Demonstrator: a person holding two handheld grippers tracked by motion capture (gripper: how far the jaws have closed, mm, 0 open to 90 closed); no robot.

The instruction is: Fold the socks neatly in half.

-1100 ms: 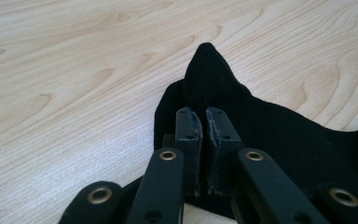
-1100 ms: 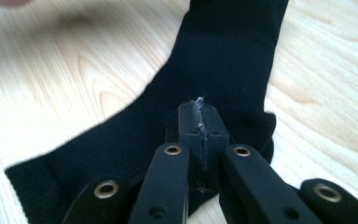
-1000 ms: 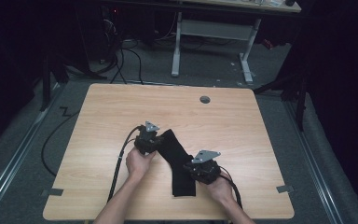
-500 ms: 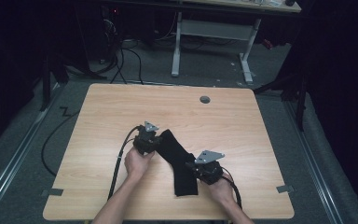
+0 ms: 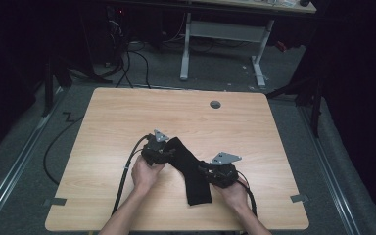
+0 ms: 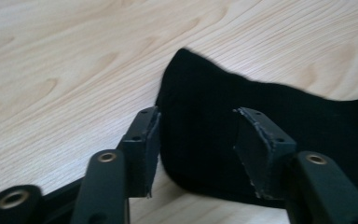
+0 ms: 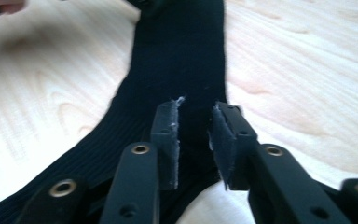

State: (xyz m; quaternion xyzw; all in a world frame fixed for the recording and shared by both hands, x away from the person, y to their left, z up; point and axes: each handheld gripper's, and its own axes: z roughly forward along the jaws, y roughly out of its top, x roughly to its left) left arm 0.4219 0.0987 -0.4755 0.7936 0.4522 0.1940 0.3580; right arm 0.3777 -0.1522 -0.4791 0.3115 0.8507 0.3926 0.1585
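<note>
High view: right gripper [image 5: 214, 172] sits on the black sock [image 5: 192, 172] at its heel bend, jaws slightly apart, cloth between them, grip unclear. Left gripper [image 5: 162, 152] at the sock's far end, jaws just opened, spread over the toe. Sock lies flat on the table [image 5: 254, 122].

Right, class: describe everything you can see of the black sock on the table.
The sock is black, ribbed knit fabric, lying flat and bent at the heel on the wooden table. One end points up-left towards the left tool, whose jaws have just been opening and stand apart over that end. The right tool sits over the middle, jaws slightly apart, gripping nothing.
</note>
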